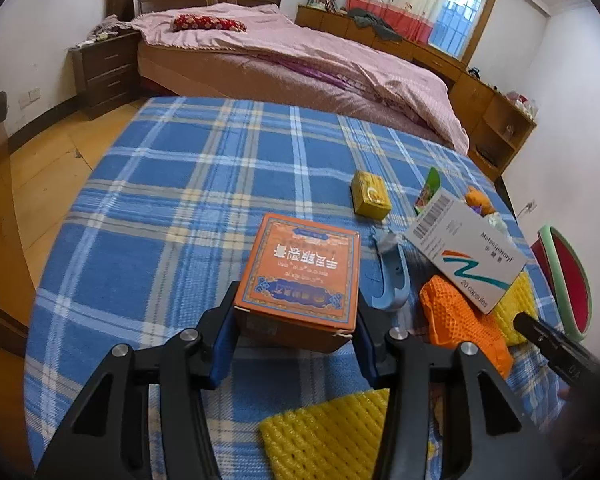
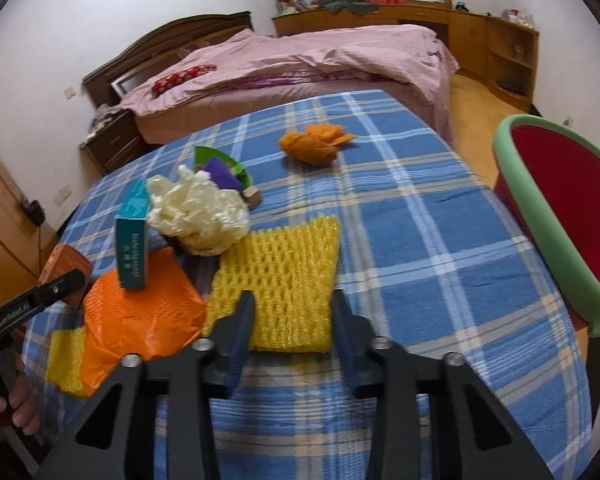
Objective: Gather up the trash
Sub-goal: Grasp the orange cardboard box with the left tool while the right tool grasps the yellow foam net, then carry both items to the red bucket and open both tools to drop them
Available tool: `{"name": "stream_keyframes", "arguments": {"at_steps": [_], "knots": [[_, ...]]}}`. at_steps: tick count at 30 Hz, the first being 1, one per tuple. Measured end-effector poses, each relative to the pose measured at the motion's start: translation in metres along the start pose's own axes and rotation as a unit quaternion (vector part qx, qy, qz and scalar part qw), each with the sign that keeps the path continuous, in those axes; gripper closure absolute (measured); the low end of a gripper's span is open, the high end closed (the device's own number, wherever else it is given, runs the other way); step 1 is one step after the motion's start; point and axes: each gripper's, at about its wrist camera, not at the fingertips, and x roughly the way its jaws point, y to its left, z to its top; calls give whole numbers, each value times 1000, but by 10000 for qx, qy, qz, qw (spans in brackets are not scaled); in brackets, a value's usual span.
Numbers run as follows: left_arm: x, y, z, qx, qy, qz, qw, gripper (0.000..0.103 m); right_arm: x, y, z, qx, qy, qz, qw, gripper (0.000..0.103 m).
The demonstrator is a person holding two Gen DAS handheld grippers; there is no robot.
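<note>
Orange box [image 1: 300, 280] pinched between left gripper [image 1: 296, 320] jaws — squarely.

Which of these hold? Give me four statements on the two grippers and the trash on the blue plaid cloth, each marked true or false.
1. The left gripper grips the orange cardboard box. True.
2. The right gripper is closed on the crumpled white glove. False: its fingers clamp the yellow foam net.
3. The small yellow box sits on top of the orange box. False: it stands apart, further off on the blue plaid cloth.
4. The white capsule box rests partly on the orange foam net. True.
</note>
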Motion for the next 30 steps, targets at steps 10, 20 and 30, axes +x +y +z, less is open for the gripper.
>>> {"name": "stream_keyframes", "arguments": {"at_steps": [10,20,30], "knots": [[-51,-27,-8,79,-340,-159,9993,53,-47,-9,-10,133,-466,219,9986,92],[-85,-79,-18,310,-405,-580,9970,53,-108,-29,-18,284,-1019,210,9942,93],[-79,-154,-14,835,-280,-989,9912,53,-142,-79,-15,566,-1527,-16,9866,93]]}}
